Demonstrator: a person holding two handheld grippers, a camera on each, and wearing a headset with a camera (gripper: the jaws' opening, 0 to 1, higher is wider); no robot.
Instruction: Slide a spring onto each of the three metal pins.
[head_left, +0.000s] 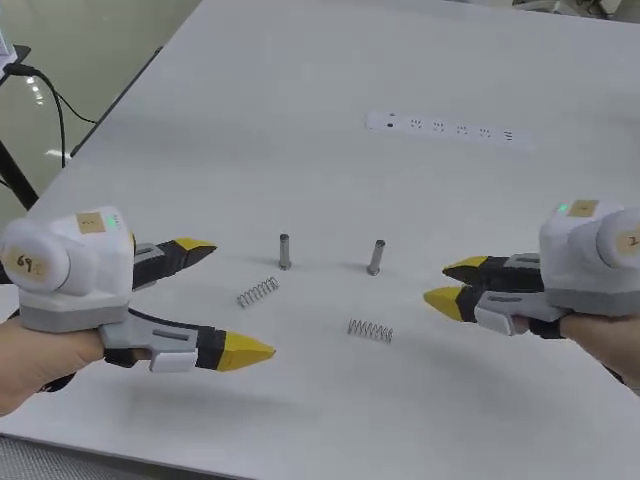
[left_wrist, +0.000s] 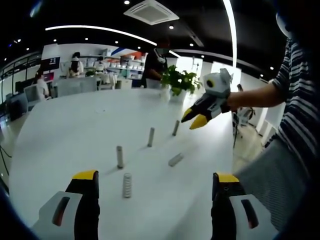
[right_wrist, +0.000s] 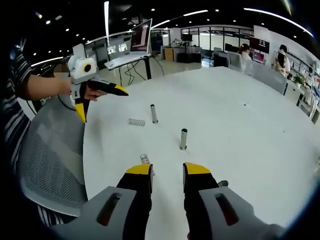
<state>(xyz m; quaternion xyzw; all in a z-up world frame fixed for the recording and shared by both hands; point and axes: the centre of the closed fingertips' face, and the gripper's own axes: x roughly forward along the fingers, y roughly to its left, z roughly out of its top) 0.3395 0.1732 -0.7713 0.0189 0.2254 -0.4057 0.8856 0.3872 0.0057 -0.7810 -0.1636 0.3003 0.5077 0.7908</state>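
White table (head_left: 300, 120) before us: our left tongs (head_left: 235, 298) gape empty, a spring (head_left: 258, 291) just ahead between their tips, long axis 8-to-2 o'clock, a pin (head_left: 285, 250) at its 1 o'clock; right tongs (head_left: 440, 283), slightly parted and empty, sit farther off.

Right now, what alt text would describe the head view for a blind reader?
Two hand-held grippers with yellow-tipped jaws, the left gripper wide open and the right gripper narrowly open, hover over a white table. Between them stand two metal pins, with two springs lying loose.
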